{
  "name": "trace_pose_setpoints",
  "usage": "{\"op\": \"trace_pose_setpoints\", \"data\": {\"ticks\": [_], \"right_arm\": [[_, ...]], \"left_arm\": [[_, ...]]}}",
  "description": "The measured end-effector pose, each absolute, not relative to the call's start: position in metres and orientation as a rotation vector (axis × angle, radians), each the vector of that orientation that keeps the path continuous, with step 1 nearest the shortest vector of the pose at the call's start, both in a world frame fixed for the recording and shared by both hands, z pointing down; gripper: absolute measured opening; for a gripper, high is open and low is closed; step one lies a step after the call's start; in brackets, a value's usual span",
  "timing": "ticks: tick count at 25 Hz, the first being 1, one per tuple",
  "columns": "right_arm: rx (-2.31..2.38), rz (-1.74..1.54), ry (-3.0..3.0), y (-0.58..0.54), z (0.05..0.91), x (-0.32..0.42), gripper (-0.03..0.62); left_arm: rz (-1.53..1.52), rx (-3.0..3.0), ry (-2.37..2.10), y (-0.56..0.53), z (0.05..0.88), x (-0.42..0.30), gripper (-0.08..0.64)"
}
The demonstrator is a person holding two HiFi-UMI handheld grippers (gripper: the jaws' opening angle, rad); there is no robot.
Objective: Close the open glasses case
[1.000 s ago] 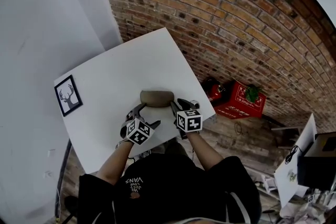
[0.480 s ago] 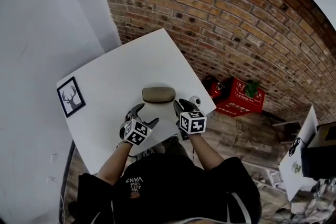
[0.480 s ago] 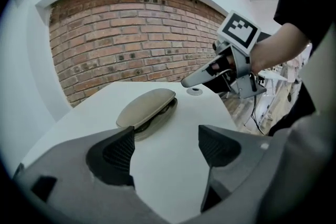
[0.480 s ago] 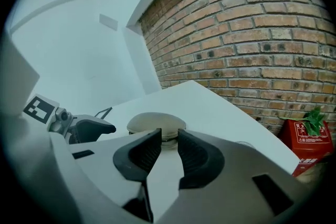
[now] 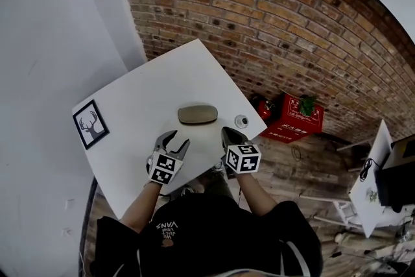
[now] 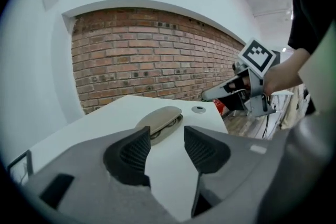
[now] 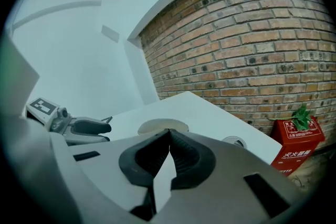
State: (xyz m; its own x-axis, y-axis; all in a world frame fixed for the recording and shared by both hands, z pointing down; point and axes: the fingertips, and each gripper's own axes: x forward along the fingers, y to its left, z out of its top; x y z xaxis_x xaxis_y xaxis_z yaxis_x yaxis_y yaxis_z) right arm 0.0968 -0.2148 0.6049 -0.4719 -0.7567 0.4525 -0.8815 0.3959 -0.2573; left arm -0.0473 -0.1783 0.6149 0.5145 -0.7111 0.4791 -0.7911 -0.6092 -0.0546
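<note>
Left claw (image 5: 175, 141) is closing on nothing, right claw (image 5: 229, 134) pressed together; ahead, tan oval glasses case (image 5: 197, 114) seems slightly ajar: press its lid flat.

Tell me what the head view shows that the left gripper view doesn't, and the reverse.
Head view only: the left gripper's marker cube, the deer in the framed picture, the person's black top. Left gripper view only: that gripper's ribbed jaws, closing with nothing between them, and what looks like a dark gap under the glasses case's lid. Both: the case on the white table, the small round disc, the right gripper.
</note>
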Motion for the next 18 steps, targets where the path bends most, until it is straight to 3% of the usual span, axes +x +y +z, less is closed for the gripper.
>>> {"op": "trace_pose_setpoints", "data": {"ticks": [11,18], "right_arm": [[1.49,0.63,-2.46,-0.172,0.582,0.084,0.0],[1.499,0.641,-2.482,-0.145,0.581,0.075,-0.002]], "left_arm": [[0.591,2.587,-1.394,-0.15,0.594,-0.081,0.008],[0.601,2.561,-1.384,-0.126,0.6,-0.095,0.006]]}}
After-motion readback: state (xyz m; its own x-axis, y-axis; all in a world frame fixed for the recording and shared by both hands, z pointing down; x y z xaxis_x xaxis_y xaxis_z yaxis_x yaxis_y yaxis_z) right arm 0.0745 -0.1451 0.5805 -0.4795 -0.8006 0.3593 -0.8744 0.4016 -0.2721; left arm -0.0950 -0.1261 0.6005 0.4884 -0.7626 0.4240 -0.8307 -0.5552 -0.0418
